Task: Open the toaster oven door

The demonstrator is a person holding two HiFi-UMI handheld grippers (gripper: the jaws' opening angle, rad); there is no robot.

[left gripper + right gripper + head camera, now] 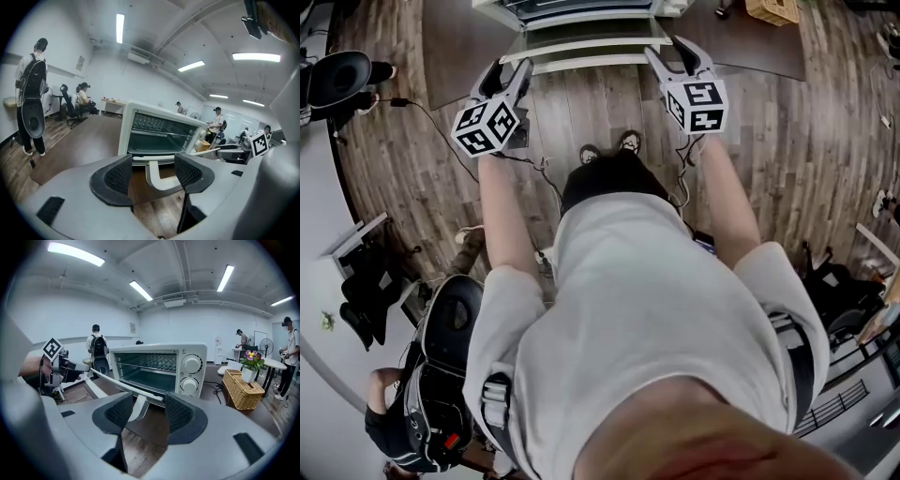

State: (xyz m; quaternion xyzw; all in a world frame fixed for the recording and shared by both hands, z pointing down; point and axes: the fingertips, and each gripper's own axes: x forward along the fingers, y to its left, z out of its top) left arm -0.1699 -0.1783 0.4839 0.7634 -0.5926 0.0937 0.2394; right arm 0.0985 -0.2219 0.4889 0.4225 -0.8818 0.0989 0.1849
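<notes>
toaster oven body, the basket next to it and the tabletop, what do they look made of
Toaster oven body: probably painted sheet metal, smooth glossy white with crisp edges. Basket: woven wicker or similar, tan strands visible. Tabletop: dark brown wood or laminate, matte; which is unclear.

one white metal toaster oven point(159, 366), two round white knobs point(191, 364), one woven wicker basket point(241, 390), one potted purple flower point(250, 366).

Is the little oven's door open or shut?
Open. The door lies folded down flat in front of the toaster oven, and its rack inside shows.
</notes>
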